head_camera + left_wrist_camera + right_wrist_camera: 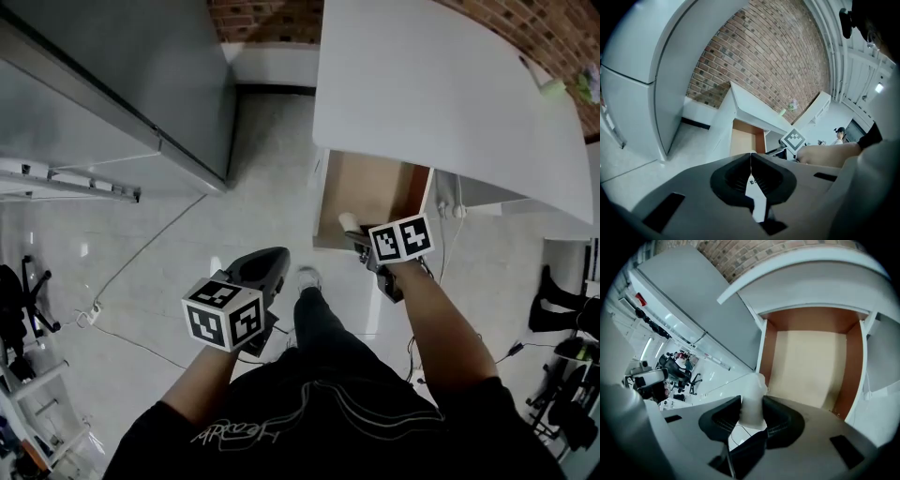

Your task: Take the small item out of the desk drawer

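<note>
Right gripper [751,402] is clamped on the small white item [348,222], just above the open drawer's [375,192] front edge, beneath the table [441,94]. Left gripper [751,157] hangs over the floor, jaws pressed together, empty.

We see a bright, evenly lit room. Soft overhead light falls on the glossy floor [187,281], which shows pale glare streaks, and the desk top [450,94] casts only a faint shadow. In the left gripper view a ceiling lamp [880,87] burns out to white. Both gripper views bow straight lines hard and end in black corners. The jaws nearest each lens are soft, the pale item [752,399] is blurred, and the drawer [811,362] floor stays clear and warm.
</note>
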